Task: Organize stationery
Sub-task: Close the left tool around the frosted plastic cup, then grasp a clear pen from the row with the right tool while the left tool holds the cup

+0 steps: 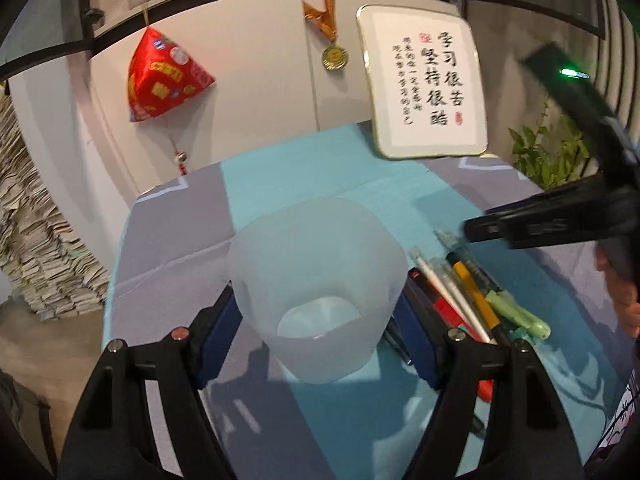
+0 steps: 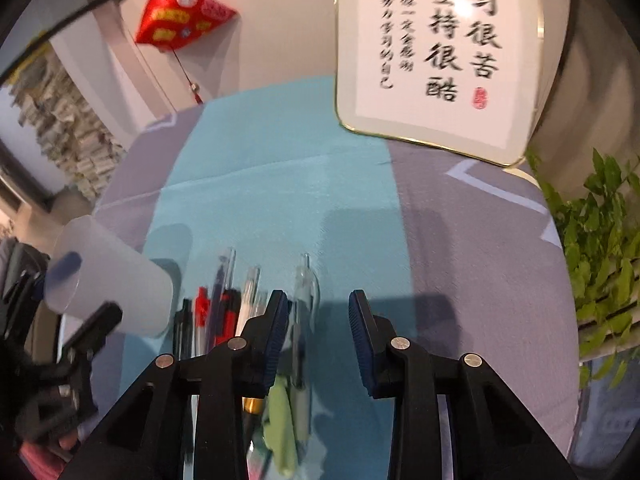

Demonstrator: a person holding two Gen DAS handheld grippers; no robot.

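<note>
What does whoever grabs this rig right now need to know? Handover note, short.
Left gripper: shut on the frosted translucent plastic cup, its pads on the cup's two sides; the cup is empty and looks tipped in the right wrist view.
Right gripper: open, holding nothing, pointed down over the pens; a clear-barrelled pen lies between its fingers, pads not pressing it.
Things: the row of pens and markers, among them a pale green highlighter, lies on the teal and grey cloth beside the cup.
Done: cup gripped.
Left: every pen still needs to go into the cup.
</note>
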